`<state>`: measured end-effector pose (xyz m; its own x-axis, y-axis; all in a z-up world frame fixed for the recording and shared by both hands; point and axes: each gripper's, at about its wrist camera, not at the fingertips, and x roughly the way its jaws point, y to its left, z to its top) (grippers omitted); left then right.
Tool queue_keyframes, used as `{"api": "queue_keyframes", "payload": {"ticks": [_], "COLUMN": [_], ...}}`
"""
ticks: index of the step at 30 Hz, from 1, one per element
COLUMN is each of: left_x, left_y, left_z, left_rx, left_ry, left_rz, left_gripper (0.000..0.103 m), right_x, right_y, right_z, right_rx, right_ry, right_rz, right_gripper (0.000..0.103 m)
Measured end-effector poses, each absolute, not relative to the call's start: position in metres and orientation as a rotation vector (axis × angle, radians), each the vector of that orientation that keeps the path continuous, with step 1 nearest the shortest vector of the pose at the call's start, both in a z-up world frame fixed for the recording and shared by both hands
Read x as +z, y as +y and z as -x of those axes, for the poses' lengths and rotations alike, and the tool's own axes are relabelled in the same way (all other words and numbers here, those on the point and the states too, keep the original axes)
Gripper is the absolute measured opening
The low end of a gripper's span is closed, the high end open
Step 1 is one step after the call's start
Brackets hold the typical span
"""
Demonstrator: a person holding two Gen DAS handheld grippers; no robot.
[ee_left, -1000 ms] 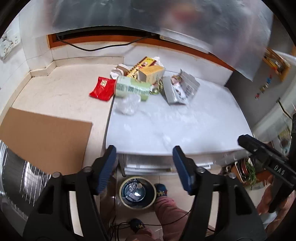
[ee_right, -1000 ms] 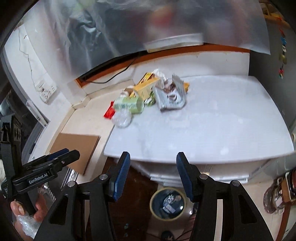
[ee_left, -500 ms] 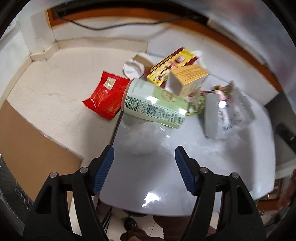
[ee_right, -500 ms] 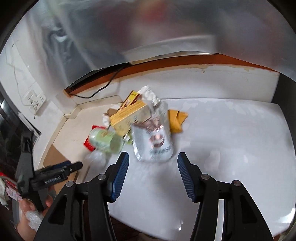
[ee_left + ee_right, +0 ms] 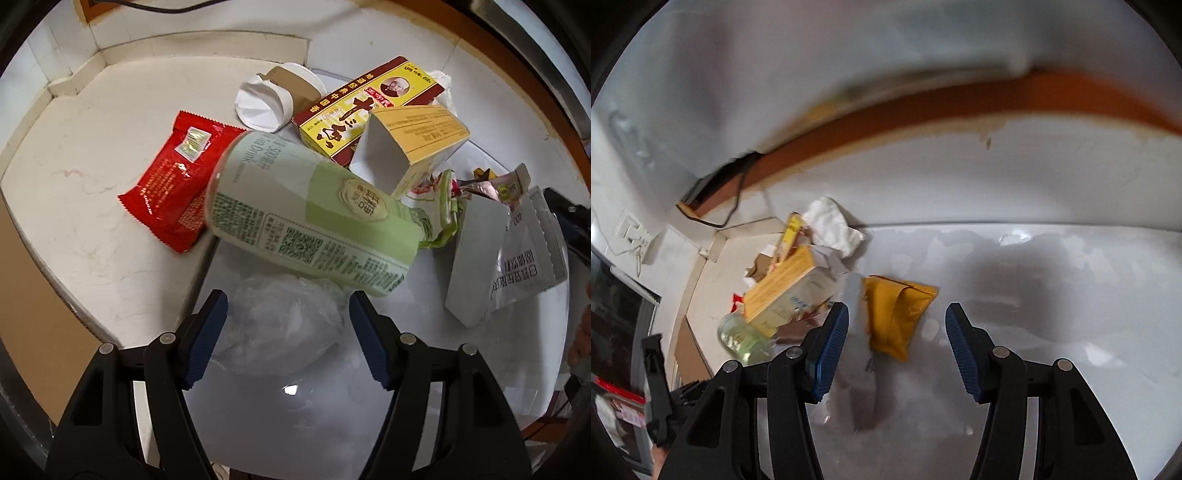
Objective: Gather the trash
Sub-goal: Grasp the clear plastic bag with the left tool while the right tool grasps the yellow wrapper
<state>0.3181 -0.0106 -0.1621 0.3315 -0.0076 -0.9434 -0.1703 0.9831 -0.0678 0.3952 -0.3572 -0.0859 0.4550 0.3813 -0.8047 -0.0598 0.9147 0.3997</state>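
Note:
A pile of trash lies on the white table (image 5: 332, 417). In the left wrist view my left gripper (image 5: 288, 328) is open around a crumpled clear plastic bag (image 5: 284, 325). Just beyond lie a green tea bottle (image 5: 314, 218), a red packet (image 5: 177, 184), a yellow-red box (image 5: 369, 107), a yellow carton (image 5: 413, 144) and a silver pouch (image 5: 517, 258). In the right wrist view my right gripper (image 5: 894, 339) is open over a yellow pouch (image 5: 897, 314); the silver pouch (image 5: 857, 332) lies by its left finger.
A white paper cup (image 5: 266, 103) and crumpled tissue (image 5: 831, 225) lie at the back of the pile. A beige counter (image 5: 74, 177) adjoins the table on the left, with brown cardboard (image 5: 33, 314) on it. A wall with an orange ledge (image 5: 923, 110) and a cable stands behind.
Both grippers have moved forward and down from beyond the table's edge to the trash pile. The left now straddles the clear bag, the right hangs over the yellow pouch. Both stay open.

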Motion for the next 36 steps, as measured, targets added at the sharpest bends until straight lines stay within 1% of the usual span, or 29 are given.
{"api": "queue_keyframes", "payload": {"ticks": [5, 6, 7, 10, 12, 13, 14, 15, 17, 20, 28, 36], "left_x": [-0.166, -0.167, -0.167, -0.167, -0.166, -0.165, -0.164, -0.162, -0.159, -0.152, -0.108, -0.067], "left_y": [-0.014, -0.015, -0.017, -0.022, -0.024, -0.024, -0.025, -0.026, -0.028, -0.032, -0.021, -0.003], "left_z": [-0.324, -0.324, -0.324, -0.322, -0.32, -0.319, -0.318, -0.316, -0.312, -0.304, -0.274, -0.226], "left_rx": [0.109, 0.107, 0.107, 0.103, 0.097, 0.091, 0.084, 0.083, 0.079, 0.072, 0.026, -0.075], "left_ry": [1.238, 1.238, 1.237, 1.233, 1.223, 1.218, 1.211, 1.204, 1.188, 1.17, 1.096, 1.029], "left_rz": [0.176, 0.178, 0.178, 0.181, 0.189, 0.195, 0.201, 0.202, 0.204, 0.211, 0.227, 0.235], "left_gripper": [0.064, 0.063, 0.058, 0.049, 0.046, 0.041, 0.04, 0.039, 0.037, 0.035, 0.034, 0.034], "right_x": [-0.123, -0.128, -0.132, -0.138, -0.142, -0.145, -0.148, -0.148, -0.144, -0.13, -0.083, -0.017], "right_y": [-0.346, -0.342, -0.34, -0.336, -0.334, -0.334, -0.334, -0.331, -0.328, -0.32, -0.322, -0.329], "right_z": [-0.42, -0.421, -0.423, -0.429, -0.431, -0.432, -0.434, -0.433, -0.433, -0.427, -0.388, -0.315], "right_rx": [0.335, 0.351, 0.364, 0.393, 0.413, 0.432, 0.461, 0.468, 0.481, 0.475, 0.39, 0.277], "right_ry": [1.163, 1.167, 1.168, 1.168, 1.179, 1.189, 1.197, 1.196, 1.177, 1.139, 0.994, 0.808], "right_rz": [-0.343, -0.342, -0.346, -0.362, -0.387, -0.407, -0.443, -0.452, -0.445, -0.373, -0.287, -0.237], "right_gripper": [0.056, 0.056, 0.056, 0.055, 0.049, 0.041, 0.033, 0.03, 0.016, 0.008, 0.005, 0.004]}}
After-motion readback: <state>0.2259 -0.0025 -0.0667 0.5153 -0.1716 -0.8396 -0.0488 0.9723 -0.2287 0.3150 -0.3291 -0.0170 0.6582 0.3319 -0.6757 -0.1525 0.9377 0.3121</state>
